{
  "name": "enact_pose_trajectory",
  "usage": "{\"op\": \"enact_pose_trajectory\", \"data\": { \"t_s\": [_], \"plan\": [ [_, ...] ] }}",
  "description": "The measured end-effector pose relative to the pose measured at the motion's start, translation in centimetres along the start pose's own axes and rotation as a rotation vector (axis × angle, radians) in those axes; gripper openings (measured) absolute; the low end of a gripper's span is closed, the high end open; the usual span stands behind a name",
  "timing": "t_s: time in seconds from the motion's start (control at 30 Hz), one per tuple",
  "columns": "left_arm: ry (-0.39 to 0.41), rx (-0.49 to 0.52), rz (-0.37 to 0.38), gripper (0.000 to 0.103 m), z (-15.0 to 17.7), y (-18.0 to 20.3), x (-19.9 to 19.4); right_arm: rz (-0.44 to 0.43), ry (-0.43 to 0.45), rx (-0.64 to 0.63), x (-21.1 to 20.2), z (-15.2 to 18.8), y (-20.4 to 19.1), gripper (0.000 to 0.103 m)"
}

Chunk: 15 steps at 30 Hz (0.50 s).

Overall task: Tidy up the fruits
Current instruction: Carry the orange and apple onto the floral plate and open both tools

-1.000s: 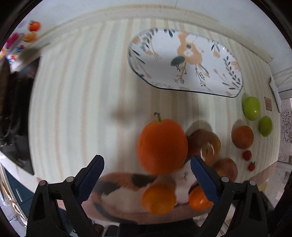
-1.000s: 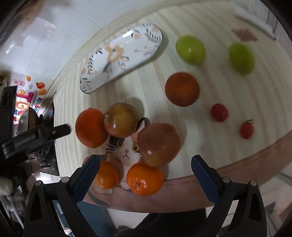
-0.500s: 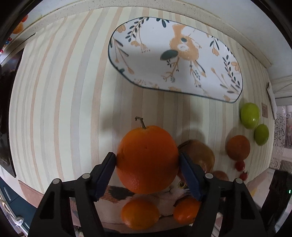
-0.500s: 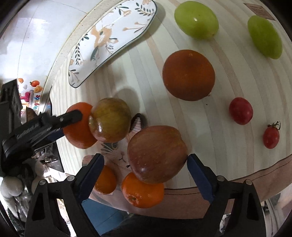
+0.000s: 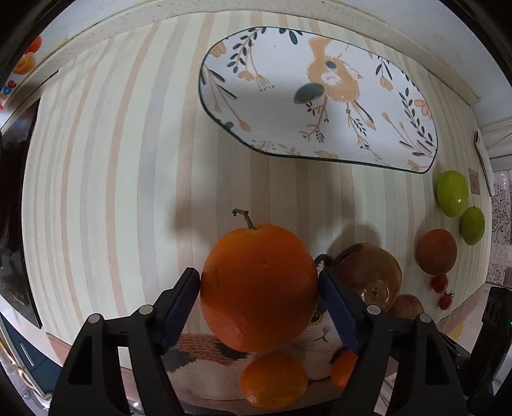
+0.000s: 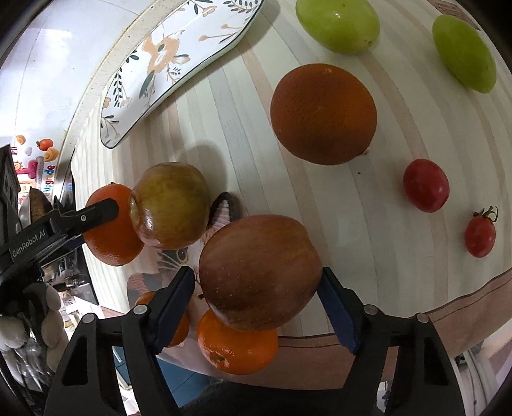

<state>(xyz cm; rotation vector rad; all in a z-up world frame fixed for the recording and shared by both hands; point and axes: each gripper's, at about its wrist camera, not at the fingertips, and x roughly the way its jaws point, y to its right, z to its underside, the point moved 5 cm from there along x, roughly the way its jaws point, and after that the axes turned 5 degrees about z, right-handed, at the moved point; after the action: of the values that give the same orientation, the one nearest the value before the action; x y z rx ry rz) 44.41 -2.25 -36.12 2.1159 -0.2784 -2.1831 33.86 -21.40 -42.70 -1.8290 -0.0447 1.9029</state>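
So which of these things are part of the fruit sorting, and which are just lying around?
Part of the job: stemmed orange, red apple, patterned plate, green fruits, cherry tomatoes.

Just lying about: cat-picture mat, colourful stickers.

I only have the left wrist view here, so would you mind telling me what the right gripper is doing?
Observer: The right gripper has just been closing, and its pads now press on both sides of a red apple.
Operator: Thank you. Is anything hidden under that apple?
Observer: A small orange lies right beneath it, at the mat's edge.
Operator: And the two little red fruits?
Observer: They are cherry tomatoes; only the nearer tomato keeps its green stem.
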Motion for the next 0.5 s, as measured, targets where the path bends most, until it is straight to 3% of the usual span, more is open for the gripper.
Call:
{"op": "enact_pose_trajectory", "data": {
  "t_s": [0.23, 0.37, 0.5],
  "plan": [
    [-0.044, 0.013, -0.051, 0.077, -0.8, -1.1, 1.7, 0.013, 0.018, 0.012, 0.5, -0.2, -0.1, 0.076],
    [-0.028, -0.012, -0.027, 0.076, -0.8, -1.9, 1.9, 0.027, 0.038, 0.003, 0.4, -0.5, -0.4, 0.074],
    [-0.014, -0.001, -0.051, 0.075, -0.8, -1.7, 1.9, 0.038, 0.058, -0.013, 0.2, -0.4, -0.3, 0.073]
  ]
}}
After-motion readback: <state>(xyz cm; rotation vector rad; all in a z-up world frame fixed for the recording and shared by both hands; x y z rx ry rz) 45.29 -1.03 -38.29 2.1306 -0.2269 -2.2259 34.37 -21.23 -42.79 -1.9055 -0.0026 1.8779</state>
